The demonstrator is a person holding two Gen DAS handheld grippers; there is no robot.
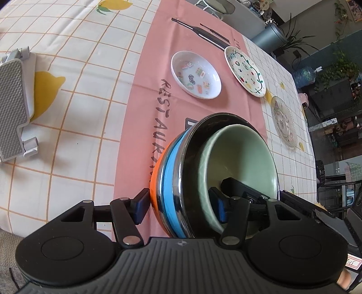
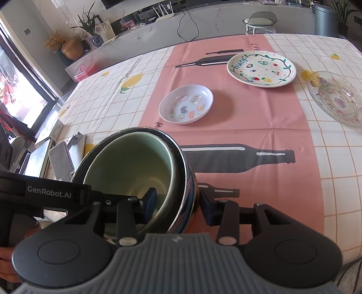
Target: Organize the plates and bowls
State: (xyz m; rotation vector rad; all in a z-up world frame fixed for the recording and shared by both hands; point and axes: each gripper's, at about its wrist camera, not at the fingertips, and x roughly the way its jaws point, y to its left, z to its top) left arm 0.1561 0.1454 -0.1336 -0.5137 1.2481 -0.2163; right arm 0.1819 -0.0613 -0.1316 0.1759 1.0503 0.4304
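Note:
A nested stack of bowls (image 1: 226,167) is held tilted above the table: a pale green bowl (image 2: 129,162) inside a black steel bowl (image 1: 194,158), with blue and orange bowls outside. My left gripper (image 1: 181,204) is shut across the stack's rim. My right gripper (image 2: 178,203) is shut across the rim from the other side. A white sticker plate (image 1: 195,74) (image 2: 186,104), a white "Fruity" plate (image 1: 245,71) (image 2: 261,67) and a clear glass plate (image 1: 284,121) (image 2: 337,97) lie on the table.
The table has a pink runner (image 2: 260,135) over a checked lemon cloth (image 1: 79,79). A grey and white stand (image 1: 13,99) (image 2: 62,162) lies at the left. A chair (image 2: 260,21) and a bin (image 2: 324,15) stand beyond the far edge.

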